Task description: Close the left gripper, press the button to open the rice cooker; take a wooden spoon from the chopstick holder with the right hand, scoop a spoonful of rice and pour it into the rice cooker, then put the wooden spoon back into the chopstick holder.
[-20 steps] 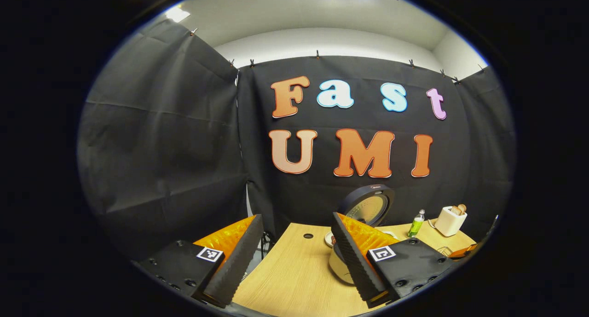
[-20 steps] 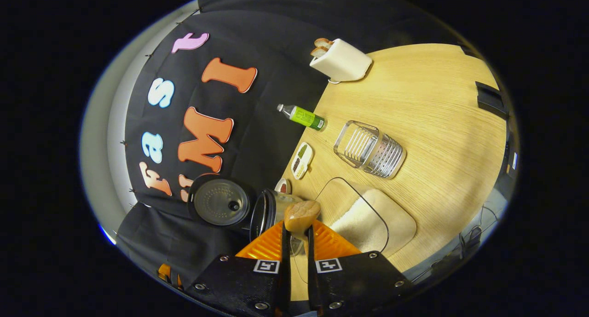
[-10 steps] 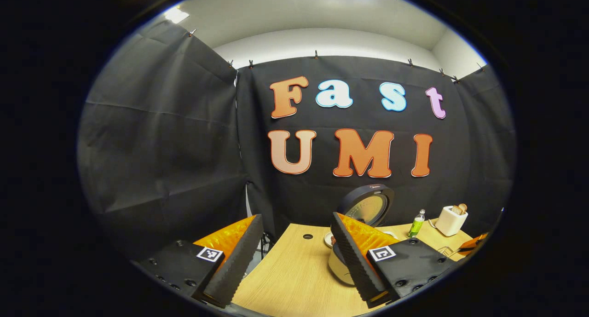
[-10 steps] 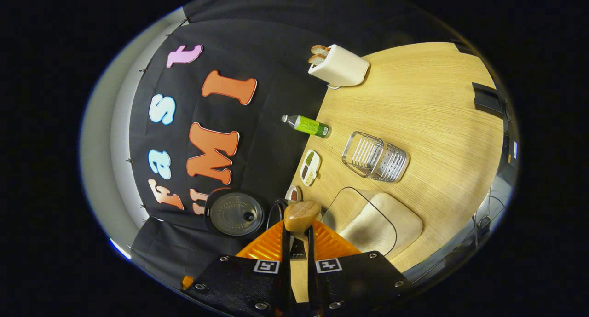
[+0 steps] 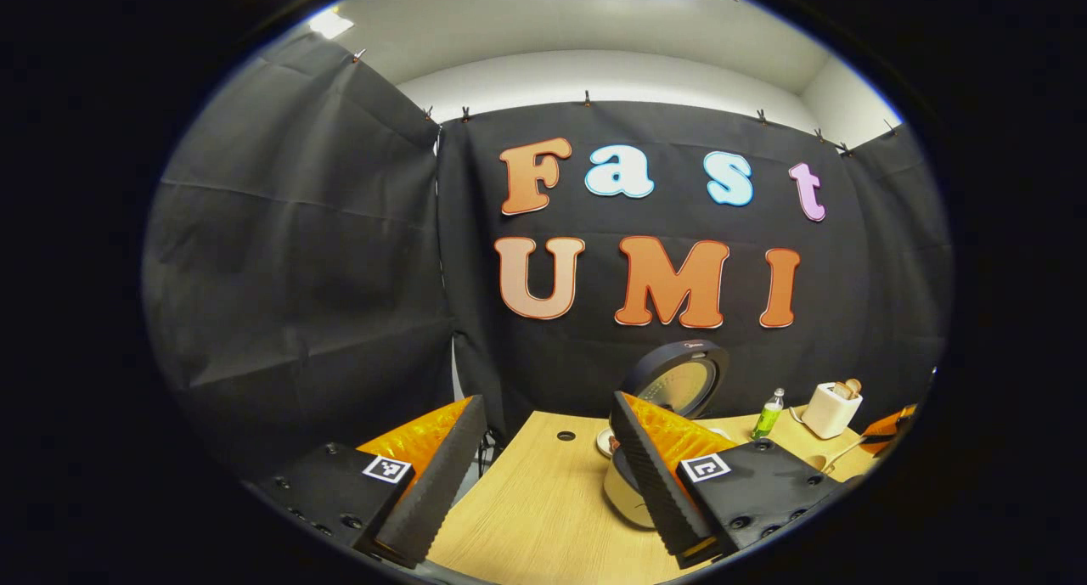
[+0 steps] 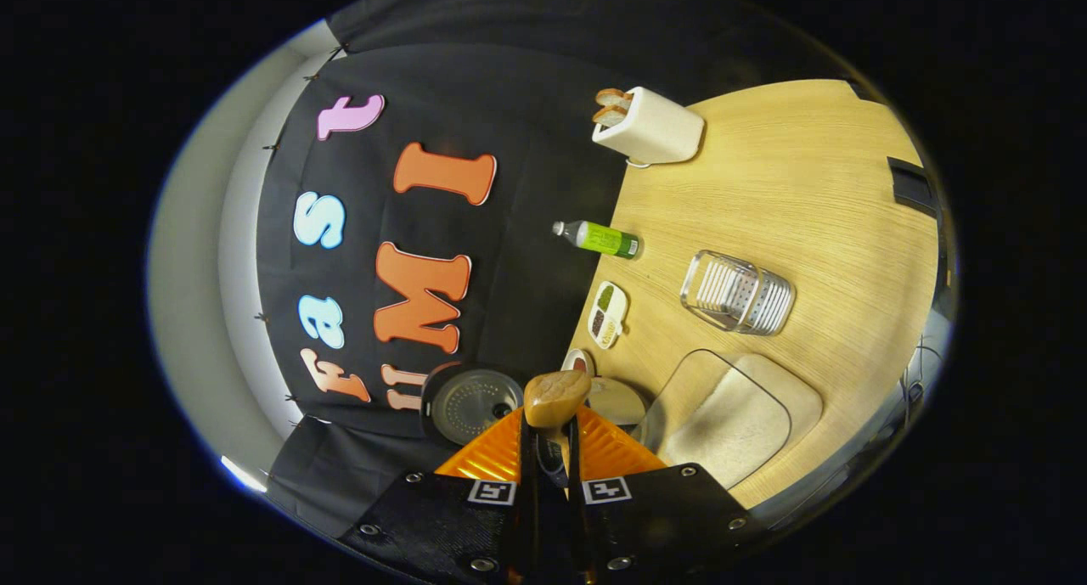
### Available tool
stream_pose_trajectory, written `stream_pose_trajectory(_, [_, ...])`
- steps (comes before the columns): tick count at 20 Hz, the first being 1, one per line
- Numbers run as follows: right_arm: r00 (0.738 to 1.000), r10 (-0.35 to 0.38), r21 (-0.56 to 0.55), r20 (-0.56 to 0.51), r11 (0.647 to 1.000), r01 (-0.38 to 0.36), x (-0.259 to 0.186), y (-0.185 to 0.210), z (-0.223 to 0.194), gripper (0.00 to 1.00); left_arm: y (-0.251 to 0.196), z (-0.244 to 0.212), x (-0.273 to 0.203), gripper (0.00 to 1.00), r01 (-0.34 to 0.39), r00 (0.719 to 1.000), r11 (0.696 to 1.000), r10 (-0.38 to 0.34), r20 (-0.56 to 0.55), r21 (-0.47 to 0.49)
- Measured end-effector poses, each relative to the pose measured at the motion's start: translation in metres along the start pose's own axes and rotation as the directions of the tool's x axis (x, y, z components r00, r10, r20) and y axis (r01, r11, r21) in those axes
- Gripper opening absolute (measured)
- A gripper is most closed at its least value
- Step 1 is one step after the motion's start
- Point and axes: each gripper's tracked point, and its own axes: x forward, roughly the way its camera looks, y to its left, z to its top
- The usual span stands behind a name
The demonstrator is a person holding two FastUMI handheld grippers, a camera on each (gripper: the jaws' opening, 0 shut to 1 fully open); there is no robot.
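Between the right gripper's (image 6: 550, 436) closed fingers sat the wooden spoon (image 6: 556, 397), handle hidden, bowl contents unclear. Rice cooker (image 6: 472, 402) beyond stood open, partly covered. Left gripper (image 5: 543, 475) hung spread, empty, above the table (image 5: 543, 517).

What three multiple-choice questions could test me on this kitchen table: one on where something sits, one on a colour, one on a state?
1. Where is the toaster?
A. at the table's back edge, by the cloth wall
B. inside the rice container
C. beside the rice cooker

2. What colour is the bottle's label?
A. red
B. green
C. blue

3. How is the rice cooker's lid?
A. shut
B. lying on the table
C. raised open

Answers:
1 A, it stands against the black cloth.
2 B, a bright green band wraps it.
3 C, the round lid stands up behind the pot.
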Motion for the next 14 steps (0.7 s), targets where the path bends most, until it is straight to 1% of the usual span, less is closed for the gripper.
stream_pose_trajectory(3, [0.999, 0.049, 0.020, -0.011, 0.999, -0.049, 0.011, 0.031, 0.001, 0.14, 0.001, -0.003, 0.001, 0.98, -0.002, 1.000, 1.000, 0.002, 0.001, -0.006])
stream_pose_trajectory(7, [0.997, 0.066, -0.026, -0.032, 0.997, -0.067, 0.043, 0.065, 0.001, 0.14, 0.009, -0.005, 0.000, 0.98, -0.014, 1.000, 1.000, 0.014, -0.010, -0.016])
stream_pose_trajectory(11, [0.993, 0.107, -0.015, -0.059, 0.994, -0.108, 0.075, 0.098, -0.004, 0.14, 0.020, -0.010, -0.001, 0.98, -0.038, 0.999, 0.999, 0.037, -0.018, -0.015])
stream_pose_trajectory(14, [0.991, 0.111, -0.006, -0.075, 0.994, -0.112, 0.097, 0.111, -0.009, 0.14, 0.029, -0.011, 0.000, 0.98, -0.057, 0.998, 0.998, 0.056, -0.021, -0.018])
